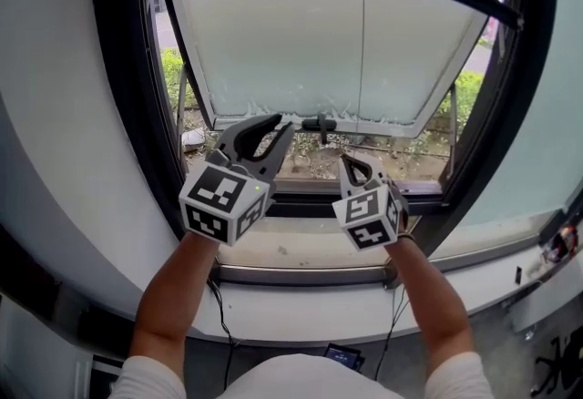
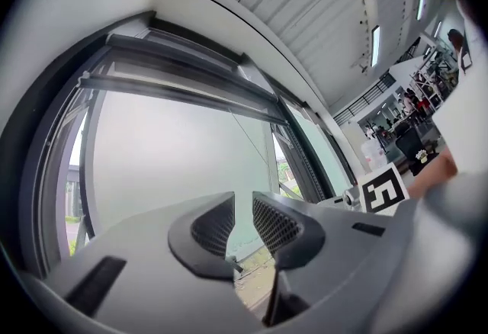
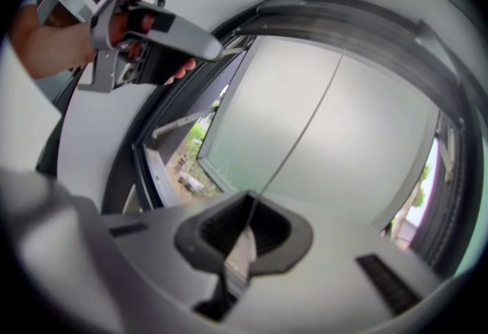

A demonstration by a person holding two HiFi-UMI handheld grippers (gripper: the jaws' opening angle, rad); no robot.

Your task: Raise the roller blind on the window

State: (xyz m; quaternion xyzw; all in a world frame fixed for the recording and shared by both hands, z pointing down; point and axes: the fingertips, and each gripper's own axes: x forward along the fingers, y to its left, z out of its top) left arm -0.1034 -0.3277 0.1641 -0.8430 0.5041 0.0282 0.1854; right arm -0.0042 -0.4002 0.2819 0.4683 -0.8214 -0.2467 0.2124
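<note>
A pale roller blind (image 1: 282, 42) covers the window inside a dark frame (image 1: 127, 97); its bottom edge (image 1: 273, 115) hangs above a strip of greenery. A thin pull cord (image 1: 363, 42) runs straight down the blind to my right gripper (image 1: 345, 162), which is shut on it. In the right gripper view the cord (image 3: 305, 115) rises taut from the closed jaws of the right gripper (image 3: 248, 201). My left gripper (image 1: 281, 124) is beside it to the left, open, with nothing between the pads. In the left gripper view the left gripper (image 2: 244, 201) points at the blind (image 2: 175, 157).
A white sill (image 1: 301, 311) runs below the window, with a thin cable (image 1: 221, 315) hanging over it. A dark handle (image 1: 321, 125) sits at the blind's bottom edge. Small items lie at the far right of the sill (image 1: 560, 242). Shrubs (image 1: 173, 69) show outside.
</note>
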